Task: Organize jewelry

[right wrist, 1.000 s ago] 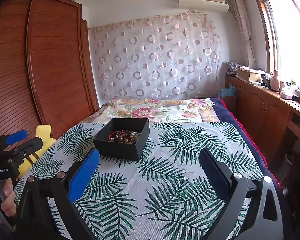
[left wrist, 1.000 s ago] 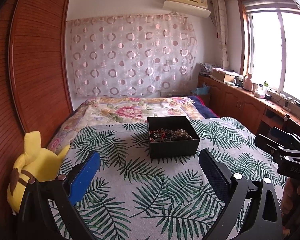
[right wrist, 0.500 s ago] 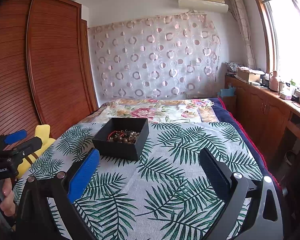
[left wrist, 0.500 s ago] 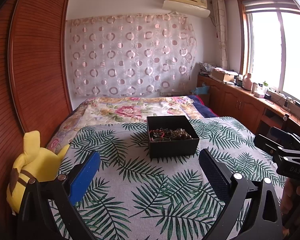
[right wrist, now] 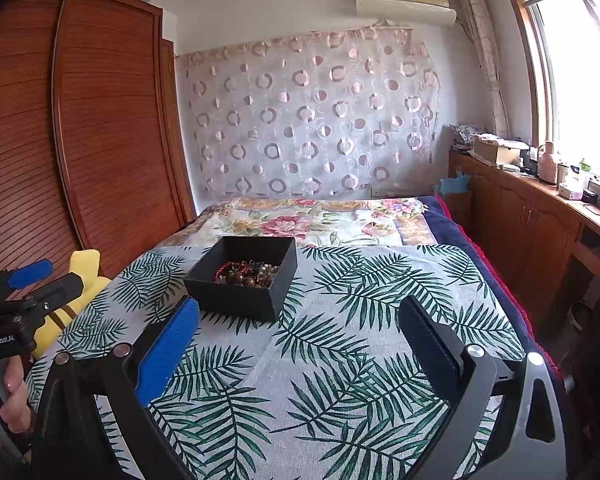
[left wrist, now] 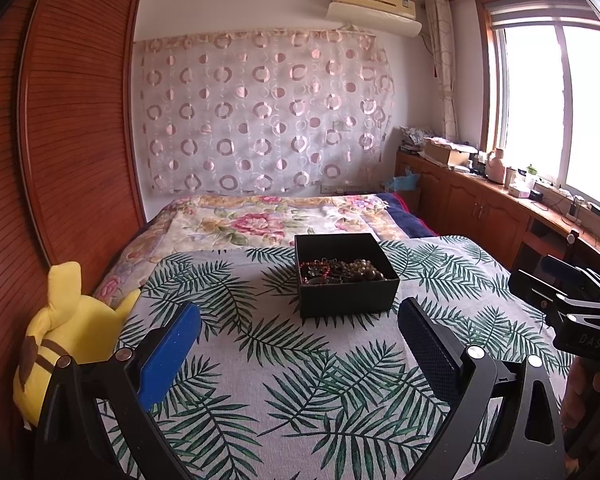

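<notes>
One black box of tangled beads; both grippers wide open, empty.

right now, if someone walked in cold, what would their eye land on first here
Probably the black box in the middle of the palm-leaf bedspread, open-topped, with a tangle of beaded jewelry piled inside. Next, the yellow plush toy wedged at the bed's left edge against the wooden wardrobe. Both tools, left and right, are open and empty short of the box.
</notes>
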`<state>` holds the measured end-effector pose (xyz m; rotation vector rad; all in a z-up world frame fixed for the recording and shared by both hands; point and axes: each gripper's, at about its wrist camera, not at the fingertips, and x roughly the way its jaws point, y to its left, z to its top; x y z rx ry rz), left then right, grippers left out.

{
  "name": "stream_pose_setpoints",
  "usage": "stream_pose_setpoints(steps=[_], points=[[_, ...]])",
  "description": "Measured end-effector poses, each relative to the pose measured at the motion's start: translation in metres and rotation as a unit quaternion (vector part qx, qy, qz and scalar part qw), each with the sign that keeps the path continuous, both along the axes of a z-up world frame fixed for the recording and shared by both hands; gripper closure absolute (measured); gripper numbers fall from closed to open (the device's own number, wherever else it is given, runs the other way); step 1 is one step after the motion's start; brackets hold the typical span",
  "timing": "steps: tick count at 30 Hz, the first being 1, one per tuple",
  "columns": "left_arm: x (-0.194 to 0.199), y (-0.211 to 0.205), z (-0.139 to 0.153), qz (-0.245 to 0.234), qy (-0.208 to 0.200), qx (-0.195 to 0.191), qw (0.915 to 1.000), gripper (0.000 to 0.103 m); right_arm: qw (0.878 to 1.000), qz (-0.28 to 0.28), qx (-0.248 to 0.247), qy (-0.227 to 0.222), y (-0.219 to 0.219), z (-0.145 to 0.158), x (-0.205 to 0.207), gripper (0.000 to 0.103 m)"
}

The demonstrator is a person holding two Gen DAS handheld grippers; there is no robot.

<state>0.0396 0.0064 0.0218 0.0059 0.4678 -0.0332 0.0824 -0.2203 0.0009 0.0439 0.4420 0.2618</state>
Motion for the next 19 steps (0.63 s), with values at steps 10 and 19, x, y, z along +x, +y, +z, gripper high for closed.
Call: stream_pose_setpoints(steps=[10, 19], points=[[-0.0001, -0.0002, -0.0002, 0.000, 0.000, 0.000, 1.0000, 0.007, 1.000, 0.000, 0.000, 0.000, 0.0003, -0.0006, 0.0000, 0.002], [0.0002, -0.0023, 0.0002, -0.003, 0.000, 0.000, 1.0000, 0.007, 1.000, -0.001, 0.000, -0.001, -0.0008, -0.0008, 0.0003, 0.002]])
